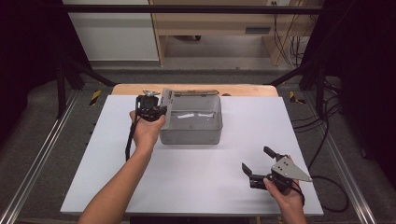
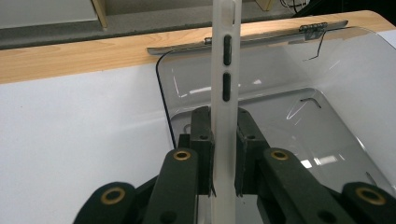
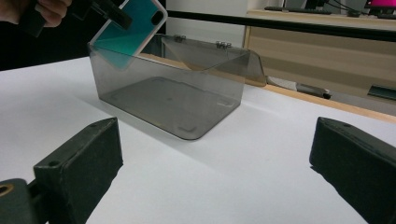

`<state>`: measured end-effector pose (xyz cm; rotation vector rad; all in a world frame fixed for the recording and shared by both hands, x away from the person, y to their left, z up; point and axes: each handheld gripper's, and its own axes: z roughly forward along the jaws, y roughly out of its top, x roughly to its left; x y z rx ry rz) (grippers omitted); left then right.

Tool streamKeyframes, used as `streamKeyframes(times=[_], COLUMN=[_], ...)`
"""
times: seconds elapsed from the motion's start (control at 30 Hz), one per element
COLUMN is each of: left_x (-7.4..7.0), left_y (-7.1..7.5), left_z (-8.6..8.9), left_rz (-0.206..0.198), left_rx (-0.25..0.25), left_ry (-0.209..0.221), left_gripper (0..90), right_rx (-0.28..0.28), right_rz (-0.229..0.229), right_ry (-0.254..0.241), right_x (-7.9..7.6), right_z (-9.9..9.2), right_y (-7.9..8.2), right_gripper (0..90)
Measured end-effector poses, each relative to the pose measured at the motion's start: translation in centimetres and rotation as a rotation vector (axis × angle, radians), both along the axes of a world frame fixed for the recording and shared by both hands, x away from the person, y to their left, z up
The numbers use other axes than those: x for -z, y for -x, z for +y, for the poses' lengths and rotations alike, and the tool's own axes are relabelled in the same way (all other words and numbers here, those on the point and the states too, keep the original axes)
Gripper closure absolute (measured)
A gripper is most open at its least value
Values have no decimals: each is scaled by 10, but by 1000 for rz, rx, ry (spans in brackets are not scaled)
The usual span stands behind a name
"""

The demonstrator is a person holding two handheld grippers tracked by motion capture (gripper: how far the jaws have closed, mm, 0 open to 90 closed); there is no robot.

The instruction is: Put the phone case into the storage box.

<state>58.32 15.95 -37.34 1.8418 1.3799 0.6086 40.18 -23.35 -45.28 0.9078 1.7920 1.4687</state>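
A phone case point(image 1: 166, 102) with a whitish rim and a teal face point(image 3: 127, 36) is tilted over the left wall of a smoky clear plastic box point(image 1: 191, 136). My left gripper point(image 1: 152, 109) is shut on the case. In the left gripper view the case point(image 2: 225, 70) stands edge-on between the pads point(image 2: 201, 140), above the box's left end point(image 2: 280, 70). The box's lid point(image 2: 247, 39) hangs open behind on its hinges. The box floor looks bare. My right gripper point(image 1: 256, 165) is open near the table's front right, with nothing between its pads point(image 3: 79, 163), and faces the box point(image 3: 140, 88).
The box stands at the back middle of a white board point(image 1: 196, 177) that lies on a wooden table point(image 1: 243, 90). Black frame posts and cables flank the table. Shelving and floor lie beyond the far edge.
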Motion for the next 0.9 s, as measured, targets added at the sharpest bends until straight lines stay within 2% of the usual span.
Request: streamKeyframes(times=[0.9], left_x=[7], left_y=[0], left_z=[1], left_rz=[16], left_rx=[7], left_ry=[12], left_gripper=[809], right_rx=[-2], right_rz=[6], right_ry=[-3], right_x=[0], right_z=[0], right_y=[0], right_gripper=[29])
